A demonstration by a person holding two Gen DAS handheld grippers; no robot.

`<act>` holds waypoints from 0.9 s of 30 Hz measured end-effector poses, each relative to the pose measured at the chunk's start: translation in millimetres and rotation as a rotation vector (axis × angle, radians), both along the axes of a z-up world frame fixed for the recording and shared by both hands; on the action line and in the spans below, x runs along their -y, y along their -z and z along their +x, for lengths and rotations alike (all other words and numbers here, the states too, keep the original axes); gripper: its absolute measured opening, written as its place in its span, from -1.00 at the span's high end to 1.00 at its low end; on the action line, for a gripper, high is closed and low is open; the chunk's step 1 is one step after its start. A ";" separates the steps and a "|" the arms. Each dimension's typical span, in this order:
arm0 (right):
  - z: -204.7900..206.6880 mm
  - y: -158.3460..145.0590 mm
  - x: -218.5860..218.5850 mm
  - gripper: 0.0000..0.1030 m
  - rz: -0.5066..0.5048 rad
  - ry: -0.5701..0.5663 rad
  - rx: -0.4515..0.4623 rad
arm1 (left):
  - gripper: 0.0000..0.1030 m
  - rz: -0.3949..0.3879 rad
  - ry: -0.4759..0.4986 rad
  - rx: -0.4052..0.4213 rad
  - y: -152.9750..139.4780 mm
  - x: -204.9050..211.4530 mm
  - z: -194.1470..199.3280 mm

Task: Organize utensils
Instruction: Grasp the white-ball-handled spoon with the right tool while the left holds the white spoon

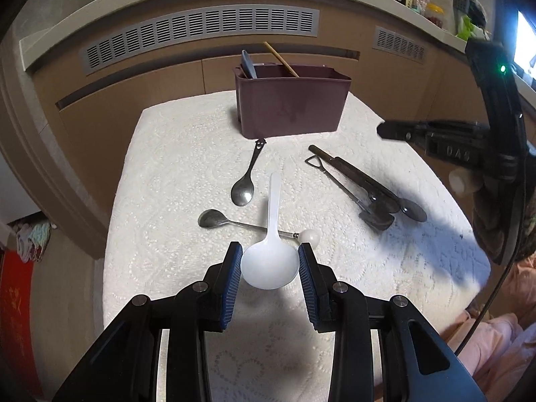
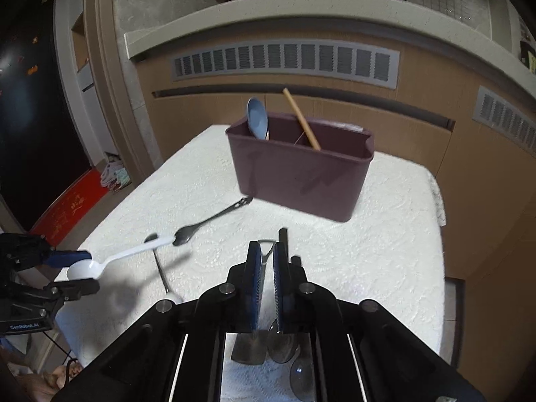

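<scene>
My left gripper (image 1: 270,263) is shut on the bowl of a white plastic spoon (image 1: 270,261), held above the cloth; its handle points toward the maroon utensil holder (image 1: 289,107). The holder contains a blue spoon (image 1: 248,63) and a wooden stick (image 1: 281,58). A metal spoon with a smiley handle (image 1: 246,181) and a spoon with a white ball end (image 1: 234,222) lie on the cloth. My right gripper (image 2: 267,261) hangs nearly closed above a cluster of dark utensils (image 1: 361,187), empty. The white spoon also shows in the right wrist view (image 2: 110,261).
The table is covered with a white textured cloth (image 1: 174,174). Wooden cabinets with grey vents (image 1: 201,30) stand behind it. A counter with bottles (image 1: 422,0) is at the far right. The cloth's edges drop off left and right.
</scene>
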State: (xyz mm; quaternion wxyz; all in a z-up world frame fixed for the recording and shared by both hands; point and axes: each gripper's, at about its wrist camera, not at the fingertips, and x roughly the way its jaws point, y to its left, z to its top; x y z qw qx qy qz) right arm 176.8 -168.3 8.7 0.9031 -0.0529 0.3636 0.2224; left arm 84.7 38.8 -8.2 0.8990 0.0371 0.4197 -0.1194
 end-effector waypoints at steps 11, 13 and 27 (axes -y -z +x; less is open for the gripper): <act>65.2 81.5 -47.7 0.56 -0.077 0.024 -0.197 | 0.31 -0.054 -0.067 -0.007 15.2 -13.2 7.3; 77.7 91.8 -53.5 0.54 -0.102 0.058 -0.210 | 0.31 -0.087 -0.085 -0.005 16.4 -17.1 12.1; 35.1 42.8 -27.1 1.00 -0.037 0.063 -0.072 | 0.31 -0.105 -0.071 0.013 15.1 -12.3 18.0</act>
